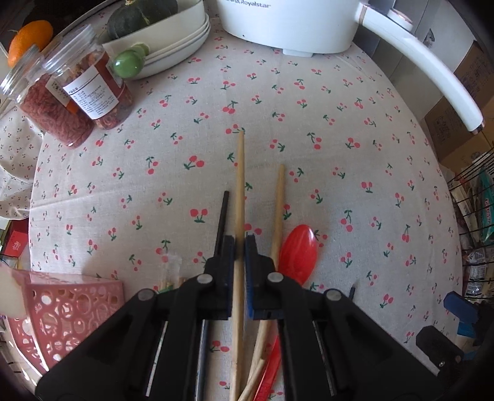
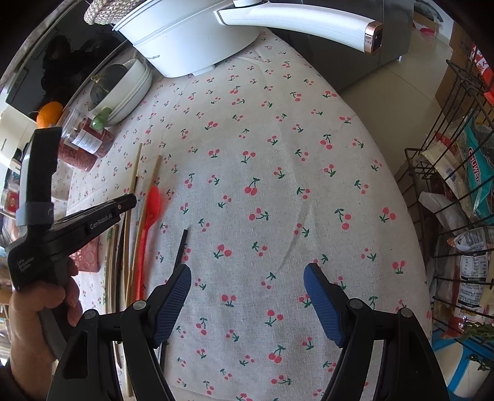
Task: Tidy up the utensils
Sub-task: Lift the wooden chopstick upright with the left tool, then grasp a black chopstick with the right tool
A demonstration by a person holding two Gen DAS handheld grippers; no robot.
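The left gripper point(image 1: 240, 271) has its fingers closed on a chopstick point(image 1: 239, 197) above the worktop point(image 1: 339, 154). Lift it level, clear of its neighbours, toward the basket point(image 1: 61, 311). The right gripper point(image 2: 247, 296) is open, idle.

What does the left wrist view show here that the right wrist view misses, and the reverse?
Only the left wrist view shows the left gripper closed on a wooden chopstick, seen from between its fingers. Only the right wrist view shows the right gripper wide open over bare tablecloth, holding nothing, plus the hand holding the left tool. Both show the red spoon, the jars, the stacked bowls and the white cooker.
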